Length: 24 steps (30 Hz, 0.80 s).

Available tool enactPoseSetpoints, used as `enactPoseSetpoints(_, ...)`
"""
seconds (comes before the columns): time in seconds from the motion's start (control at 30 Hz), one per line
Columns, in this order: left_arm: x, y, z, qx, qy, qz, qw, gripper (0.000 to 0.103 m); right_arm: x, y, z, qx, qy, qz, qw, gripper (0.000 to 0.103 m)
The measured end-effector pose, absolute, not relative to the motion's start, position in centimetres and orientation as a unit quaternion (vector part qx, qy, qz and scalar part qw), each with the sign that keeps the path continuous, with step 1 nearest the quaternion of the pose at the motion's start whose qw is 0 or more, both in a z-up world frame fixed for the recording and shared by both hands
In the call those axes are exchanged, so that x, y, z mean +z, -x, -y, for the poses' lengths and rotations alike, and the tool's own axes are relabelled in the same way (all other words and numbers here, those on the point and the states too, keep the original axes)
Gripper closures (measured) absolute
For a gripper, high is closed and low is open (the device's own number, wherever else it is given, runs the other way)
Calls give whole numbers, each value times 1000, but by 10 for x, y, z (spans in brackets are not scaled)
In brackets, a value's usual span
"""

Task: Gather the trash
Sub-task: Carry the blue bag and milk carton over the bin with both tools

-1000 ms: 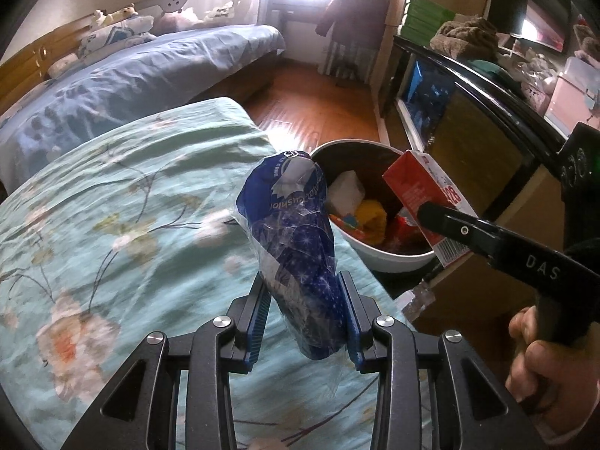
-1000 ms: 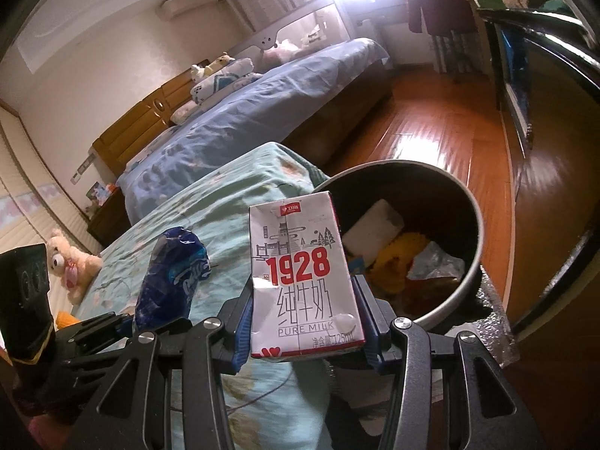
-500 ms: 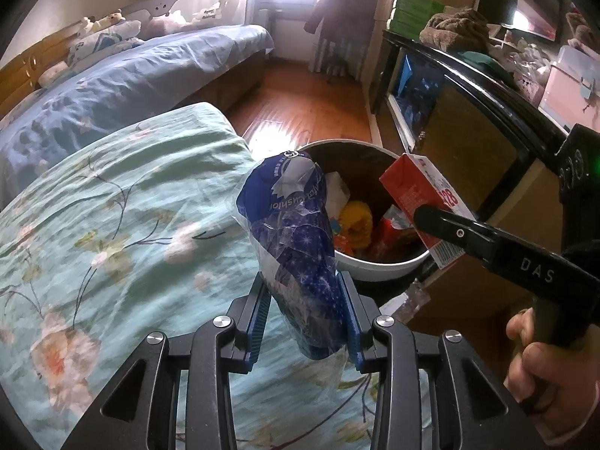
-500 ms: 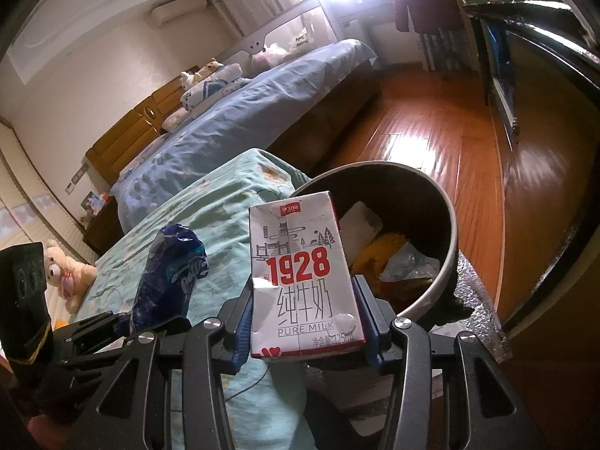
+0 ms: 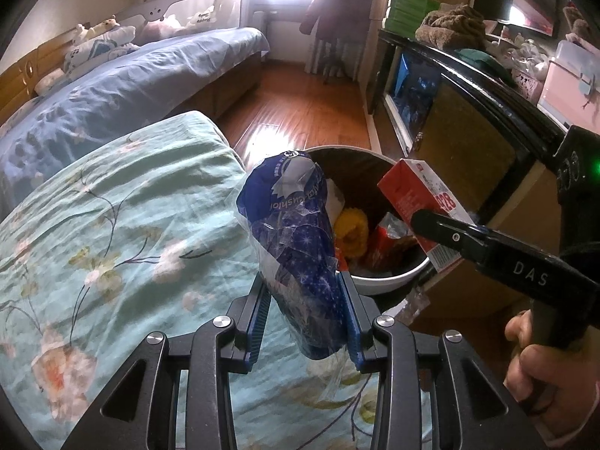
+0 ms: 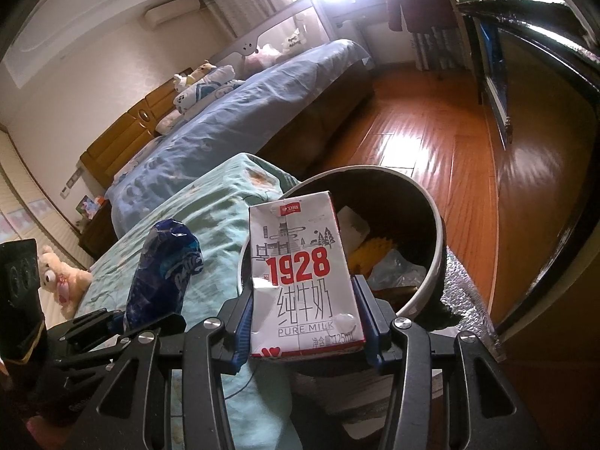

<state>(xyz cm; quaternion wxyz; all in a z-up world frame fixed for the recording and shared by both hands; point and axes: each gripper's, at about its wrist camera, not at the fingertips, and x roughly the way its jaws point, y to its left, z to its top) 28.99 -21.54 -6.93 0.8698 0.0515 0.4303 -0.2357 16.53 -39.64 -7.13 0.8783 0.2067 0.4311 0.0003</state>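
My left gripper [image 5: 304, 318] is shut on a crumpled blue plastic wrapper [image 5: 296, 240] that stands up between its blue pads, over the edge of the floral bedspread. My right gripper [image 6: 305, 324] is shut on a white and red milk carton [image 6: 303, 281] marked 1928, held upright. A round trash bin [image 6: 437, 232] with a white rim stands on the floor just beyond both. It holds yellow, white and red rubbish. In the left wrist view the carton [image 5: 423, 206] hangs over the bin's [image 5: 378, 283] right side. In the right wrist view the wrapper [image 6: 165, 266] shows at the left.
A bed with a teal floral cover [image 5: 112, 225] lies left of the bin, a blue bed [image 5: 131, 86] behind it. A black cabinet [image 5: 468, 120] runs along the right. Wooden floor [image 6: 431, 123] stretches beyond the bin. A hand [image 5: 543, 367] holds the right gripper's handle.
The left gripper has drifted with its wrapper toward the bin, which now sits more centred behind it. The right gripper and carton have barely shifted. Both grips are unchanged.
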Motion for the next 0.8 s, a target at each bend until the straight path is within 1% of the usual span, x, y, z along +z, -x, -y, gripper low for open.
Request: enactPoseSetpoints(0.8,-67,-312,240,-242,-70,-428,868,68,-74,-185,412,-11,-205,-433,878,55)
